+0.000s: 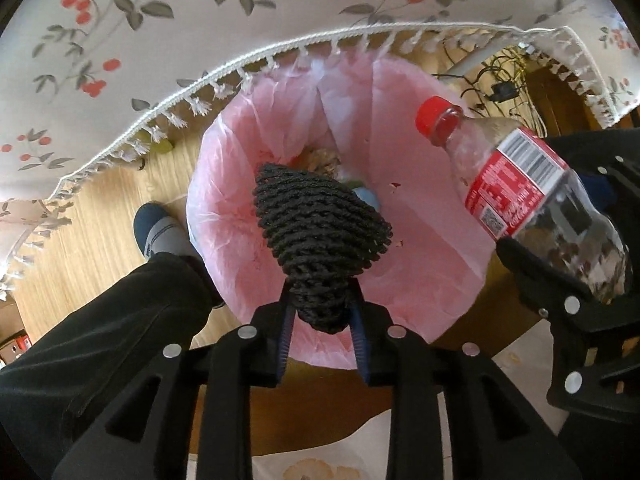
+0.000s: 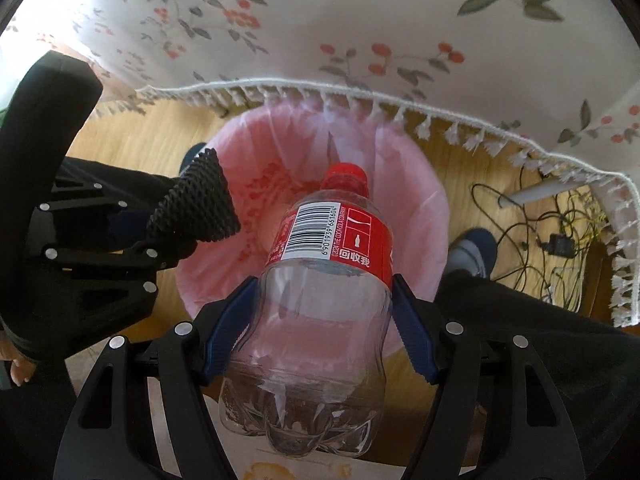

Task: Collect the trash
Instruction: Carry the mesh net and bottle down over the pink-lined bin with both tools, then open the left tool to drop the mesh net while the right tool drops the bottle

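We see a wooden floor below a white floral tablecloth with a tasselled fringe; tangled black cables lie beneath it.

Both grippers downward — left gripper perhaps slackening, right gripper clamped.

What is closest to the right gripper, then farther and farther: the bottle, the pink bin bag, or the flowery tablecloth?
In the right wrist view:
1. The bottle, right between the right gripper pads.
2. The pink bin bag, just below the bottle's cap.
3. The flowery tablecloth, beyond the bin, along the top.
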Demonstrator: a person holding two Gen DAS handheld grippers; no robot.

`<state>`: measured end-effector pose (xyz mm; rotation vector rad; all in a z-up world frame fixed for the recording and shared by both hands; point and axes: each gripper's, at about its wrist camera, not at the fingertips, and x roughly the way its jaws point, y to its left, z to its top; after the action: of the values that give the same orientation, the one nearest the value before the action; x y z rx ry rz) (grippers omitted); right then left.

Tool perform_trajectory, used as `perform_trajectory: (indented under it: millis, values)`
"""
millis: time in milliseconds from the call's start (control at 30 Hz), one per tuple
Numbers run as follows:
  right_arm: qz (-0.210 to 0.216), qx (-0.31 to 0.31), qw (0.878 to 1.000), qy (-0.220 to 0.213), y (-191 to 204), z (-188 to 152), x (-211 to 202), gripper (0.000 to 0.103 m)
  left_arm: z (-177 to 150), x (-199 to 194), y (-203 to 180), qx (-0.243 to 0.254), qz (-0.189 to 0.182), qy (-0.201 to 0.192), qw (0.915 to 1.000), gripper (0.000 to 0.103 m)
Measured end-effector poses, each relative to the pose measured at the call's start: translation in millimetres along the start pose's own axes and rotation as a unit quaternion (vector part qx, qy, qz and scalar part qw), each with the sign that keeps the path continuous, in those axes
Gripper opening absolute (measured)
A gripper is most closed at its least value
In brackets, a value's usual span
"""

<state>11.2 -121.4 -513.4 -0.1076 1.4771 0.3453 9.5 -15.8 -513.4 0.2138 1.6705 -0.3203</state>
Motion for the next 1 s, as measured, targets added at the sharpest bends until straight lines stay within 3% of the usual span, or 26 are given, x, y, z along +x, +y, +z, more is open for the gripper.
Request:
perform_trajectory:
  millis: [200,300,533,1000]
  values:
    - [0.001,0.002,1.000,0.018,-2,4,16,0.068,5,13,6,-0.007,0.005,0.014,0.9999,0.037]
    - [0.001,0.003,1.000,0.025,-3,5,22,0.068,5,17,9,-0.013,0.003,0.022,0.9997,0.055]
    - [0.001,0.003,0.999,0.036,-4,7,36,0.068,6,20,12,-0.016,0.015,0.025,0.9994,0.080]
    - [0.001,-0.011,0.999,0.046,5,15,56,0.069,0,15,47,-0.075,0.069,0.018,0.9946,0.080]
